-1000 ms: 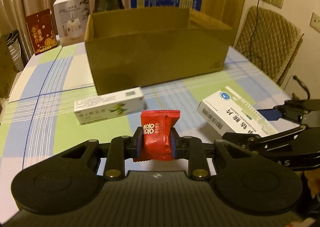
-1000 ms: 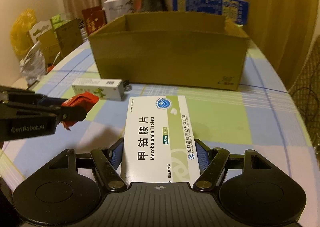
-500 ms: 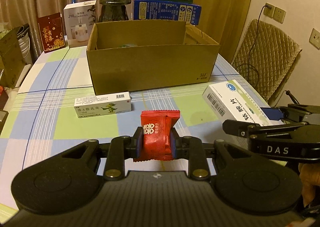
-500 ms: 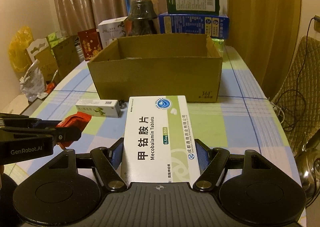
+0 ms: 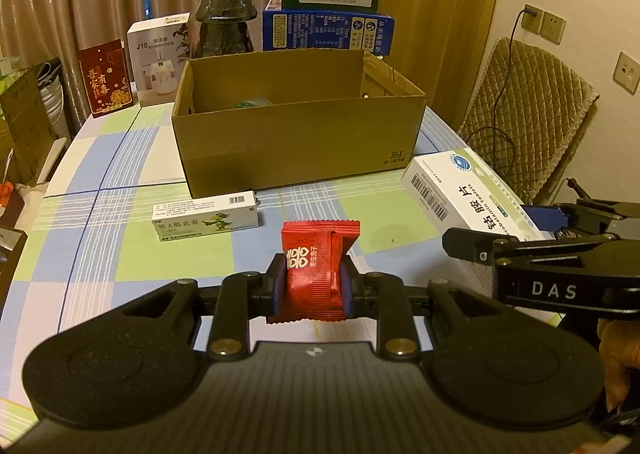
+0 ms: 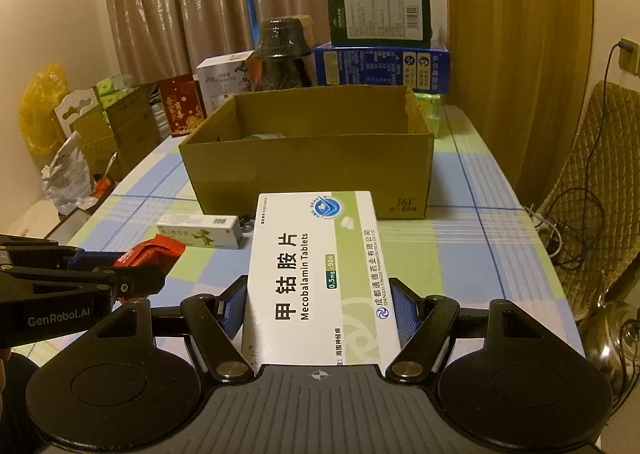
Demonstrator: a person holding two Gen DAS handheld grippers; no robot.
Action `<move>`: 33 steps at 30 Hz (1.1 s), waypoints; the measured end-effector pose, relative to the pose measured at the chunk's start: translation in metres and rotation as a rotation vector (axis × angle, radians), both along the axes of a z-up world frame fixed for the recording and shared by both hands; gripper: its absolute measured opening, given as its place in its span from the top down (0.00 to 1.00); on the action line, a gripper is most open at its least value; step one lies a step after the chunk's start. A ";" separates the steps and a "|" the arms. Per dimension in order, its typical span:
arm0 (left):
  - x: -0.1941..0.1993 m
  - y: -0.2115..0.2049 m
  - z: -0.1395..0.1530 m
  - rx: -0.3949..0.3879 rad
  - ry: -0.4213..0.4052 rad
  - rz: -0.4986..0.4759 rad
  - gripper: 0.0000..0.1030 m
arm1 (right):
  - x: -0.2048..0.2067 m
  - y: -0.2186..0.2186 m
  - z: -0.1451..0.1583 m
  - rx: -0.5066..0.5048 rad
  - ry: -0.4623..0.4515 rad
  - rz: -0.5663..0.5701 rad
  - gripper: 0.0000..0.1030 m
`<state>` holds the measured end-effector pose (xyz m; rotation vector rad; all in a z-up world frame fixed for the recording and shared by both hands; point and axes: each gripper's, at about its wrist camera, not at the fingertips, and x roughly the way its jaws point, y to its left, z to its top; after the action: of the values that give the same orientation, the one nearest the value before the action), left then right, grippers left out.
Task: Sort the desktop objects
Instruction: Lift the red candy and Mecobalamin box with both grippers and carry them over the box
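Observation:
My left gripper [image 5: 313, 286] is shut on a red candy packet [image 5: 316, 270], held above the checked tablecloth. From the right wrist view the same packet [image 6: 150, 252] shows at the left. The right gripper [image 6: 318, 308] is shut on a white and green tablet box [image 6: 320, 274], which juts in from the right of the left wrist view as the tablet box [image 5: 460, 190]. An open cardboard box [image 5: 296, 142] stands ahead on the table, also seen as the cardboard box [image 6: 312, 170], with something greenish inside. A small white ointment carton [image 5: 206, 215] lies in front of it.
Behind the cardboard box stand a dark wrapped jar [image 5: 224, 18], a blue carton [image 5: 328, 30] with a green one on top, a white humidifier box [image 5: 158, 58] and a red card [image 5: 105, 76]. A quilted chair [image 5: 532, 110] sits at the right, bags [image 6: 68, 174] at the left.
Both grippers have risen and drawn back from the cardboard box, so its inside now shows. Each still holds its item the same way.

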<state>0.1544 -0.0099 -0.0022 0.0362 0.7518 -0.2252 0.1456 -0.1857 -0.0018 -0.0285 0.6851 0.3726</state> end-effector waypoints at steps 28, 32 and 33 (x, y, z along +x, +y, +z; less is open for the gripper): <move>0.015 -0.004 -0.003 0.018 0.016 -0.008 0.78 | 0.017 -0.012 0.007 -0.026 -0.008 -0.016 0.34; 0.024 -0.002 -0.002 0.020 0.007 -0.005 0.78 | 0.025 -0.014 0.012 -0.036 -0.023 -0.015 0.34; 0.027 -0.001 -0.001 0.021 0.003 -0.004 0.78 | 0.028 -0.013 0.013 -0.038 -0.025 -0.014 0.34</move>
<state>0.1814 -0.0113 -0.0030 0.0572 0.7573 -0.2216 0.1736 -0.1991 0.0110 -0.0645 0.6677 0.3452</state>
